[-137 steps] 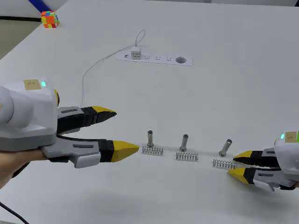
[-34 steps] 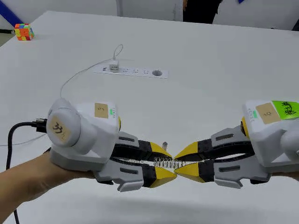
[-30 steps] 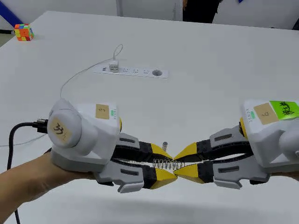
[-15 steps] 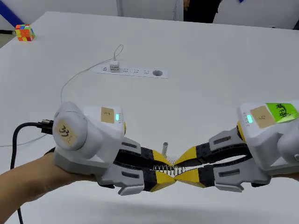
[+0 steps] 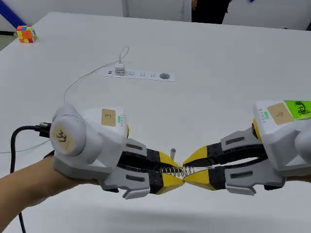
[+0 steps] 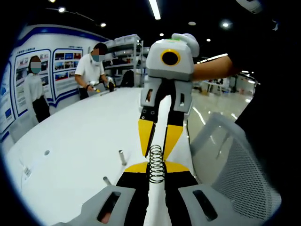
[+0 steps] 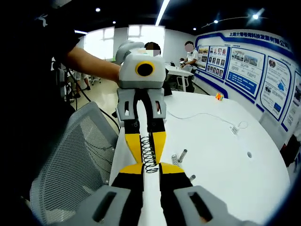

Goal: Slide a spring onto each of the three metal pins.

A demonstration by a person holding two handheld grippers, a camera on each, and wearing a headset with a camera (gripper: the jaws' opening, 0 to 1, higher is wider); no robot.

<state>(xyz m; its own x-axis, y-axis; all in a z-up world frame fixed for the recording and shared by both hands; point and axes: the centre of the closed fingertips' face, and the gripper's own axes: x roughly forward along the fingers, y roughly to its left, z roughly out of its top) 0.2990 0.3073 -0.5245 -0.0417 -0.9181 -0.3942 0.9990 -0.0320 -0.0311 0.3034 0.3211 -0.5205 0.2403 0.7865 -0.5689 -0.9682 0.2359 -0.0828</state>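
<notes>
At lower centre the left tool [image 5: 178, 173] and right tool [image 5: 188, 170] meet tip to tip, both pinched nearly closed on one spring [image 5: 171, 170]. A metal pin [image 5: 172, 152] stands just above them.

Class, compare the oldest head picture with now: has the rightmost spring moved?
Yes. The spring rose off the table, where the pins stand, and is held between left gripper and right gripper.

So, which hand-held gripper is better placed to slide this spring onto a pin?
Probably the right hand-held gripper: it pinches the spring at one end; the left hand-held gripper covers most of it.
</notes>
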